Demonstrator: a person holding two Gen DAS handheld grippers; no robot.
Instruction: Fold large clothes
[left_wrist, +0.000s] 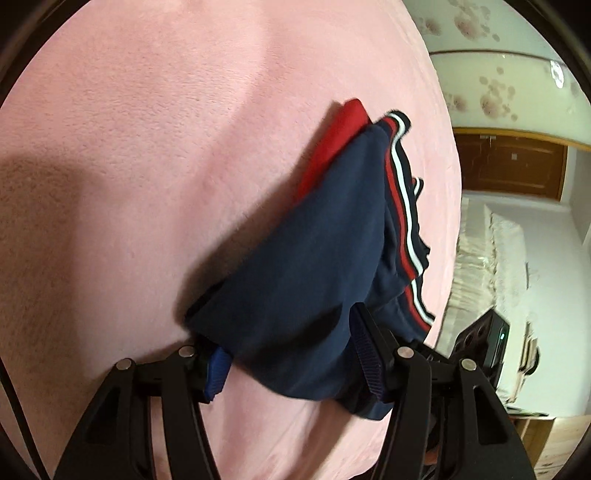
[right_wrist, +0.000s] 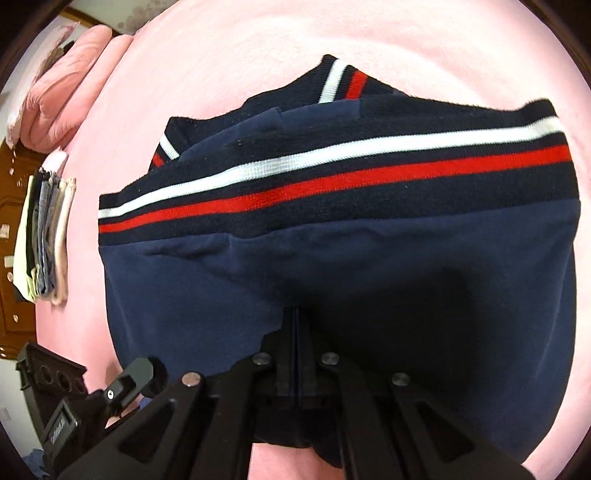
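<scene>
A navy garment (left_wrist: 314, 251) with red and white striped ribbed bands lies bunched on a pink bed cover (left_wrist: 147, 147); a red part shows at its far end. My left gripper (left_wrist: 291, 354) has its fingers spread wide around the near fold of the garment, blue pads either side. In the right wrist view the same garment (right_wrist: 332, 266) fills the middle, its striped hem across the top. My right gripper (right_wrist: 295, 321) is shut on the garment's near edge, fingers pressed together.
A stack of folded clothes (right_wrist: 46, 236) lies at the left edge of the bed, with a pink pillow (right_wrist: 62, 92) beyond it. The other gripper's black body (right_wrist: 70, 406) shows at lower left. A wooden door (left_wrist: 513, 166) stands past the bed's right edge.
</scene>
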